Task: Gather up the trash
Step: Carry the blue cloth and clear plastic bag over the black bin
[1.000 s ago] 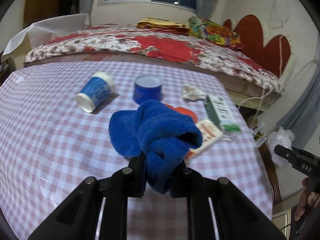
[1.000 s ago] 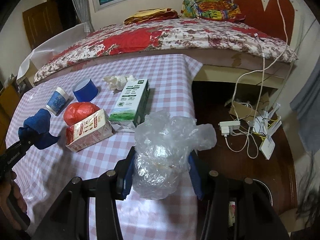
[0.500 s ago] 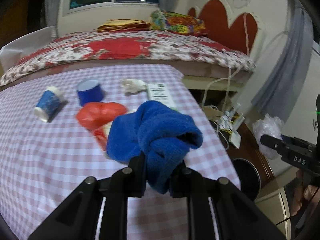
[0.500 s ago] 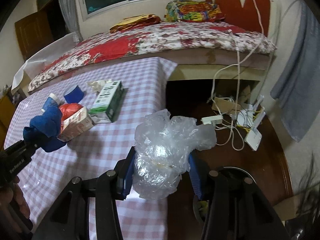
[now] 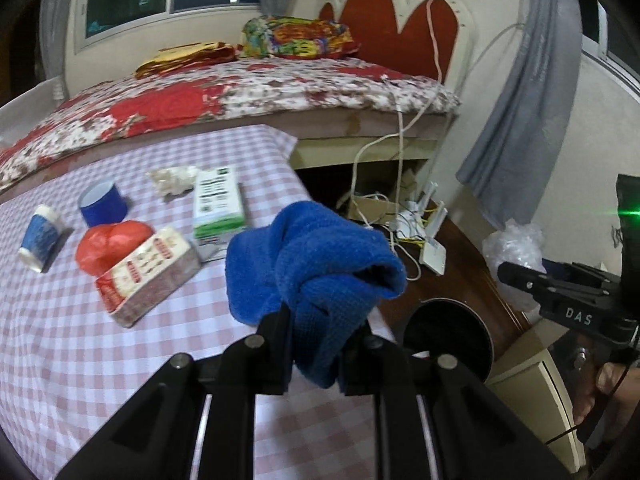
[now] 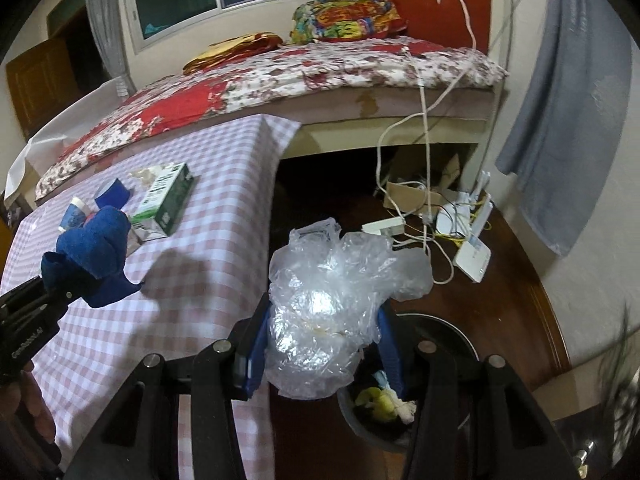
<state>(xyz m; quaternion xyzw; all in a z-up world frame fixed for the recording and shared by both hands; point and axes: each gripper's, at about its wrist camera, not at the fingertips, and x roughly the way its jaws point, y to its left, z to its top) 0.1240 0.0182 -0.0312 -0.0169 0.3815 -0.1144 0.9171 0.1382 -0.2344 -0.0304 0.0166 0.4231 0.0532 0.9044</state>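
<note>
both grippers moved past the table edge [image 6: 256, 216]: right gripper [image 6: 320, 344] clamps the plastic bag [image 6: 332, 292] above the bin [image 6: 460, 332] (left gripper [image 5: 320, 344] pinches the blue cloth [image 5: 312, 264]).

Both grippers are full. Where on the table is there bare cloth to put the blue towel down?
The near part of the checked tablecloth, this side of the red-and-white carton, is bare, as is the strip along the table's right edge. It is crowded farther back, around the green carton, red bag and blue cups.
</note>
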